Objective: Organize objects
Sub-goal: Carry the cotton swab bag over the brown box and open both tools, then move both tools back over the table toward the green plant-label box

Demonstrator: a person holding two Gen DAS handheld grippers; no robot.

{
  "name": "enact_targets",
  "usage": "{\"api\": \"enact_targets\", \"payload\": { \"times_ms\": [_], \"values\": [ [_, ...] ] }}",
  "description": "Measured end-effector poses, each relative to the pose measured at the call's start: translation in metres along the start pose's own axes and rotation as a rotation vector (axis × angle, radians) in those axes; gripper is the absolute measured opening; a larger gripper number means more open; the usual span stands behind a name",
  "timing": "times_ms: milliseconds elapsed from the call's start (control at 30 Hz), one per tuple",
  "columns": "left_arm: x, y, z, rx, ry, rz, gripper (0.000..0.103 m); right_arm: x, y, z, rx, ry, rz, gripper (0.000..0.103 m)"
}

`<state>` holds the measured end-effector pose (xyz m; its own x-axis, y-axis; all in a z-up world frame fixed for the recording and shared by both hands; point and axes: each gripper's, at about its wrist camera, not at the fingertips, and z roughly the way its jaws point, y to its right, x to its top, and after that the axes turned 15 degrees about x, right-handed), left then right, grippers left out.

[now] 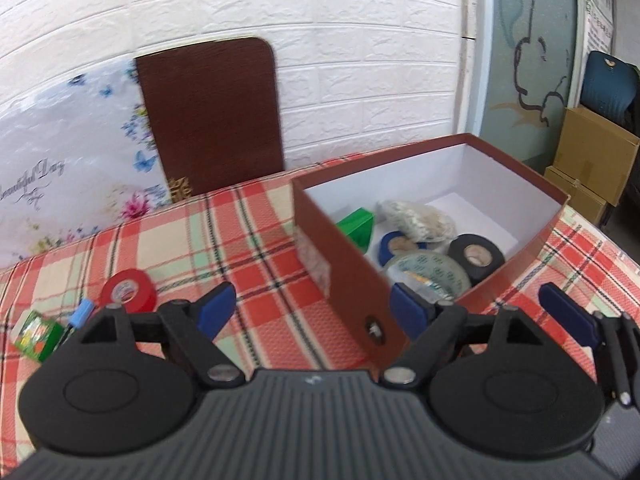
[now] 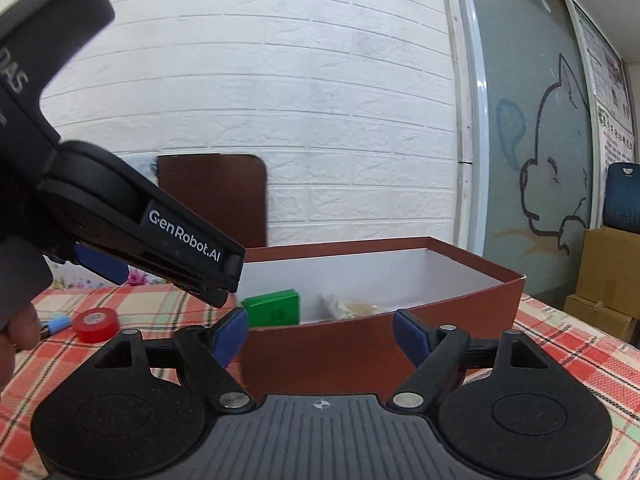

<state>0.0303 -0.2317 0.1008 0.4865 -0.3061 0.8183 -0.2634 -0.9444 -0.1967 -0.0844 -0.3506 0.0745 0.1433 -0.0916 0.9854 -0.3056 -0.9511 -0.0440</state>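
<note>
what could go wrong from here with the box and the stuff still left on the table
1. The left tool hangs open right at the near corner of the box; moving forward may shove or tip it.
2. The red tape, blue cap and green packet lie close together, so grabbing one may knock another.
3. The right tool sits close beside the left; they may collide.

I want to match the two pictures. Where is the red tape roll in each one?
Left wrist view: red tape roll lies low on the left, on the plaid cloth.
Right wrist view: red tape roll sits lower left, under the other gripper.
Shared landmark: the brown box.
</note>
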Motion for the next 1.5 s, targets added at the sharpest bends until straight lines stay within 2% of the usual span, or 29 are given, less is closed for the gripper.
{"api": "enact_targets", "payload": {
  "times_ms": [167, 400, 533, 667, 800, 1000, 1300, 1500],
  "values": [
    [-0.016, -0.034, -0.001, 0.044, -0.027, -0.053, 0.085, -0.006, -0.014, 0.001, 0.059, -0.008, -0.013, 0.078],
    [-0.043, -0.081, 0.003, 0.113, -0.070, -0.119, 0.086, -0.018, -0.056, -0.001, 0.148, -0.079, -0.040, 0.078],
    [-0.069, -0.105, -0.002, 0.146, -0.114, -0.134, 0.086, -0.027, -0.069, -0.001, 0.199, -0.124, -0.011, 0.078],
    [-0.101, -0.134, -0.024, 0.202, -0.107, -0.129, 0.086, -0.038, -0.084, 0.002, 0.266, -0.174, 0.040, 0.078],
    [-0.127, -0.170, -0.036, 0.267, -0.133, -0.189, 0.087, -0.039, -0.108, 0.015, 0.341, -0.203, 0.013, 0.077],
    [-0.142, -0.210, -0.042, 0.356, -0.166, -0.291, 0.087, -0.031, -0.140, 0.030, 0.424, -0.208, -0.039, 0.077],
    [-0.155, -0.229, -0.033, 0.370, -0.185, -0.329, 0.087, -0.036, -0.152, 0.038, 0.448, -0.255, -0.034, 0.077],
    [-0.165, -0.254, -0.027, 0.382, -0.180, -0.360, 0.087, -0.038, -0.173, 0.043, 0.488, -0.270, -0.084, 0.077]
  ]
}}
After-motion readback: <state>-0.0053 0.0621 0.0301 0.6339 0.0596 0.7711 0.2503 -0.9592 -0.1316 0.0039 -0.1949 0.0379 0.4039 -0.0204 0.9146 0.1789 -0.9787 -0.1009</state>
